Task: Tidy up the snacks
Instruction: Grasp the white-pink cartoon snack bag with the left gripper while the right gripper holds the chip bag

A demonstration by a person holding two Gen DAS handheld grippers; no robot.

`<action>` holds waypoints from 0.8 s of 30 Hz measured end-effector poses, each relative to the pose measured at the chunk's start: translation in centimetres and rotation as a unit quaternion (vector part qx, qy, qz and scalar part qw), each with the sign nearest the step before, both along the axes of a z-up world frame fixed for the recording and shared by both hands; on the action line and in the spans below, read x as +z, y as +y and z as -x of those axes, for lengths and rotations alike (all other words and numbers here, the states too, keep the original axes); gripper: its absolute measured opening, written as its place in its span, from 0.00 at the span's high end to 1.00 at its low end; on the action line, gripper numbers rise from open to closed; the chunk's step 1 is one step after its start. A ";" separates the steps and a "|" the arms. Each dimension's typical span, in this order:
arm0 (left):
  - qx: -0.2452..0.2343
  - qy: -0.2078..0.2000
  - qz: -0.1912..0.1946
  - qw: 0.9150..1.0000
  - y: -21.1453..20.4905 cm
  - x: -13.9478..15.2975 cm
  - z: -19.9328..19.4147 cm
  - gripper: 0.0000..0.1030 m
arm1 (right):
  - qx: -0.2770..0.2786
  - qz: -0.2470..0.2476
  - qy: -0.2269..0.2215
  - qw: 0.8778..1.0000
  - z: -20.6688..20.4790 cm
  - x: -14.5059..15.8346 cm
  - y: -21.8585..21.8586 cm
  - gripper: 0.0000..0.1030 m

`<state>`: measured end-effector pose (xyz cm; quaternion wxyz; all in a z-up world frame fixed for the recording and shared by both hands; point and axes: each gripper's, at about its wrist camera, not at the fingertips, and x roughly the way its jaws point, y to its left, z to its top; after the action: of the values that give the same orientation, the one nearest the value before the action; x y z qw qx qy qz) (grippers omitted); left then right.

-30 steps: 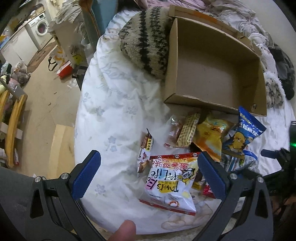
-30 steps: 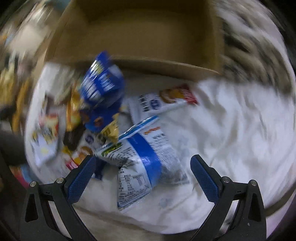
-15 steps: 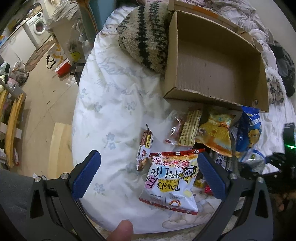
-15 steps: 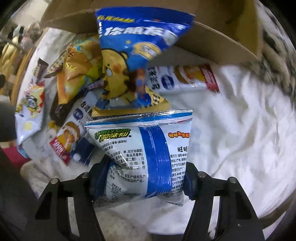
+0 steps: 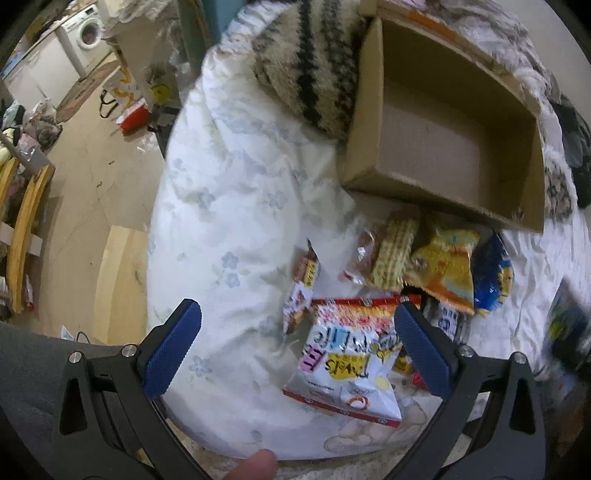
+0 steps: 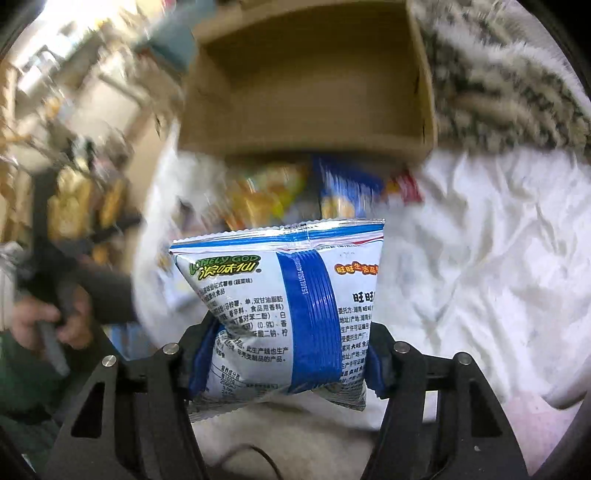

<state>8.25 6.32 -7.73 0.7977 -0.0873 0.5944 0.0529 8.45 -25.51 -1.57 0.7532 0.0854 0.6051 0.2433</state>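
My right gripper (image 6: 286, 363) is shut on a white and blue snack bag (image 6: 284, 306) and holds it lifted above the bed, in front of the empty cardboard box (image 6: 306, 85). My left gripper (image 5: 297, 345) is open and empty, hovering over a white and red snack bag (image 5: 351, 354). Past it lies a pile of snacks: a small brown packet (image 5: 301, 291), a beige wafer pack (image 5: 393, 254), a yellow bag (image 5: 445, 266) and a blue bag (image 5: 493, 280). The box also shows in the left wrist view (image 5: 443, 136).
The snacks lie on a white flowered quilt (image 5: 229, 206). A striped knitted cushion (image 5: 314, 62) leans against the box's left side. The floor and a washing machine (image 5: 86, 35) lie to the left of the bed. The pile in the right wrist view is blurred.
My right gripper closed on the white and blue bag and has lifted it off the pile toward the box. My left gripper has stayed open, drifting slightly over the white and red bag.
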 end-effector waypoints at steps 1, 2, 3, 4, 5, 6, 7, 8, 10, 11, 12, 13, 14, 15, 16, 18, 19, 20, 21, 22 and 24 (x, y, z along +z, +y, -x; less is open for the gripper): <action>-0.010 0.008 0.002 1.000 -0.5 -0.4 0.0 0.00 | -0.013 -0.007 -0.011 1.000 -0.2 0.5 -0.5 0.35; -0.029 0.023 0.004 0.999 -1.4 -1.1 0.0 0.00 | -0.027 -0.006 -0.016 0.999 -0.6 0.8 -1.0 0.35; -0.042 0.033 0.004 0.999 -2.0 -1.6 0.1 0.00 | -0.037 -0.002 -0.017 0.999 -1.0 0.6 -1.2 0.35; -0.053 0.044 0.002 0.998 -2.7 -2.2 0.2 0.00 | -0.049 0.005 -0.012 0.999 -1.4 0.4 -1.5 0.35; -0.064 0.051 -0.003 0.997 -3.3 -2.7 0.3 0.00 | -0.054 0.009 -0.007 0.998 -1.2 0.0 -1.1 0.35; -0.074 0.056 -0.012 0.996 -3.9 -3.2 0.3 0.00 | -0.058 0.013 -0.002 0.998 -1.4 -0.1 -1.3 0.35; -0.085 0.062 -0.022 0.994 -4.5 -3.8 0.2 0.00 | -0.059 0.017 0.000 0.998 -1.5 -0.1 -1.5 0.35; -0.091 0.066 -0.023 0.993 -4.9 -4.1 0.2 0.00 | -0.059 0.021 -0.001 0.998 -1.5 -0.1 -1.4 0.35; -0.107 0.079 -0.019 0.991 -5.9 -5.1 0.3 0.00 | -0.058 0.030 -0.007 0.998 -1.5 -0.4 -0.5 0.35; -0.113 0.084 -0.020 0.990 -6.3 -5.4 0.3 0.00 | -0.057 0.033 -0.009 0.998 -1.4 -1.1 0.0 0.35; -0.121 0.087 -0.022 0.989 -6.8 -5.8 0.4 0.00 | -0.057 0.035 -0.010 0.998 -1.3 -1.6 0.5 0.35; -0.128 0.089 -0.026 0.987 -7.2 -6.1 0.4 0.01 | -0.058 0.037 -0.011 0.998 -1.2 -2.0 0.9 0.35; -0.141 0.089 -0.038 0.985 -8.0 -6.2 0.5 0.02 | -0.058 0.040 -0.011 0.997 -1.2 -2.3 1.0 0.35; -0.152 0.085 -0.049 0.984 -8.5 -6.2 0.6 0.02 | -0.058 0.043 -0.012 0.997 -0.8 -2.7 1.0 0.35; -0.163 0.077 -0.060 0.982 -9.1 -6.2 0.7 0.02 | -0.058 0.045 -0.012 0.997 -0.6 -3.3 1.1 0.35; -0.175 0.066 -0.077 0.979 -10.1 -6.2 1.0 0.06 | -0.057 0.049 -0.012 0.997 -0.6 -3.8 1.2 0.35; -0.174 0.064 -0.079 0.979 -10.2 -6.2 1.0 0.10 | -0.057 0.051 -0.013 0.997 -0.7 -3.7 1.2 0.35; -0.171 0.066 -0.080 0.980 -10.1 -6.3 1.1 0.19 | -0.057 0.053 -0.014 0.997 -0.6 -3.8 1.3 0.35; -0.168 0.066 -0.073 0.981 -10.0 -6.2 1.1 0.21 | -0.056 0.054 -0.014 0.997 -0.6 -3.9 1.3 0.35; -0.164 0.066 -0.064 0.982 -9.8 -6.1 1.1 0.24 | -0.055 0.055 -0.015 0.997 -0.6 -3.9 1.3 0.35; -0.160 0.061 -0.052 0.984 -9.5 -5.5 1.3 0.38 | -0.055 0.056 -0.018 0.997 -0.6 -3.8 1.5 0.35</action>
<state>6.92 -3.15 -13.24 0.7614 0.0539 0.6448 -0.0399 9.08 -24.03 -5.37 0.7795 0.0717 0.5989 0.1690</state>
